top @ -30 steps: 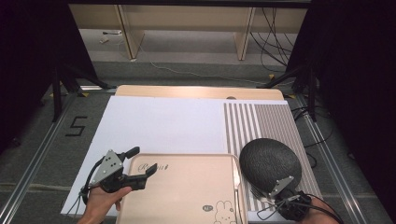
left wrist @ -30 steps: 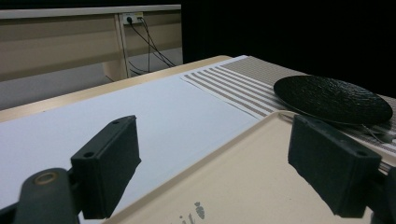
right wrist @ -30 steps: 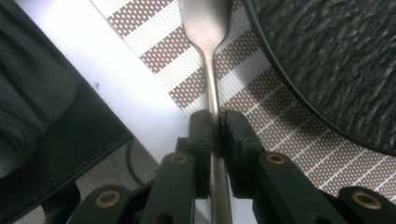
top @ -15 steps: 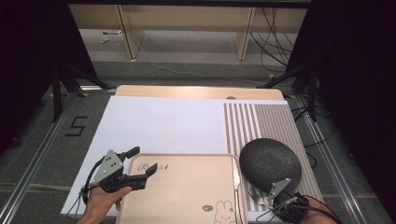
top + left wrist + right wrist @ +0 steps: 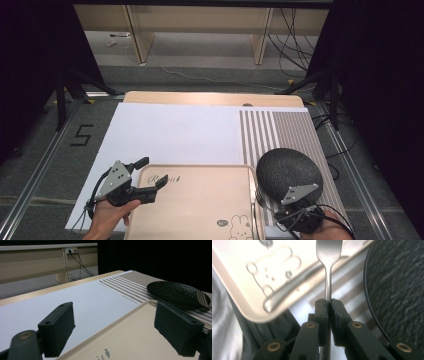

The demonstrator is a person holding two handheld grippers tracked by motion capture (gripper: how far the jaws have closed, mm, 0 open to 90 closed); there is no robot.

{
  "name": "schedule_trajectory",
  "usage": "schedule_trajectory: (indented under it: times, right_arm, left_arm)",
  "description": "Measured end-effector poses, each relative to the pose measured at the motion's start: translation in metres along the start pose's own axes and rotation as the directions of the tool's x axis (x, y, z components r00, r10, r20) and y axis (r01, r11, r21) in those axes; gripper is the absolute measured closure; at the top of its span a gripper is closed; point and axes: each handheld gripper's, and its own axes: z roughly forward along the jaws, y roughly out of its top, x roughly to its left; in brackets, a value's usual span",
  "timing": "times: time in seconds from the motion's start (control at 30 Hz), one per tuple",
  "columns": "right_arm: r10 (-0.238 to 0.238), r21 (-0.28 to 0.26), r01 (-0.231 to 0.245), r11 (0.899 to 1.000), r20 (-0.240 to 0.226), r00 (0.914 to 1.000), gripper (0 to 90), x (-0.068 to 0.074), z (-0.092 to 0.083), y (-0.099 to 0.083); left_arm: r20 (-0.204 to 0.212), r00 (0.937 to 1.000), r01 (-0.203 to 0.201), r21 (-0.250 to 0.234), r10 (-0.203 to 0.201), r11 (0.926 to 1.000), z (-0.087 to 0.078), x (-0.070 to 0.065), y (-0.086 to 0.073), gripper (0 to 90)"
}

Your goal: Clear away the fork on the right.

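Observation:
My right gripper [image 5: 328, 305] is shut on the handle of a metal fork [image 5: 328, 255], whose head reaches over the rim of a gold tray [image 5: 242, 292] with a rabbit drawing. In the high view this gripper [image 5: 282, 207] sits at the near edge of a black plate [image 5: 287, 170], between plate and tray [image 5: 200, 200]. My left gripper [image 5: 152, 173] is open, its jaws straddling the tray's far left corner. In the left gripper view, nothing lies between its wide-apart jaws [image 5: 117, 327] but the tray [image 5: 130, 337]; the plate [image 5: 175, 292] and fork tines [image 5: 203, 298] lie beyond.
The tray rests on a white sheet [image 5: 175, 135], and the plate on a striped placemat [image 5: 280, 130], both on a wooden table [image 5: 200, 97]. Cables trail on the floor behind the table. Dark curtains stand at both sides.

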Motion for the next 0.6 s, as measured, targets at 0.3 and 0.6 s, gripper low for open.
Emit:
schedule_trajectory:
  times: [0.3, 0.6]
  right_arm:
    - [0.051, -0.143, -0.061, 0.988, -0.073, 0.9961, 85.0, 0.008, -0.004, 0.015]
    - [0.045, -0.211, -0.076, 0.974, -0.15, 0.9877, 85.1, 0.025, -0.001, 0.035]
  left_arm:
    - [-0.001, 1.0, -0.001, -0.001, 0.001, 1.0, 0.0, 0.0, 0.0, 16.1]
    - [-0.001, 1.0, -0.002, -0.003, 0.002, 1.0, -0.001, 0.0, 0.0, 16.1]
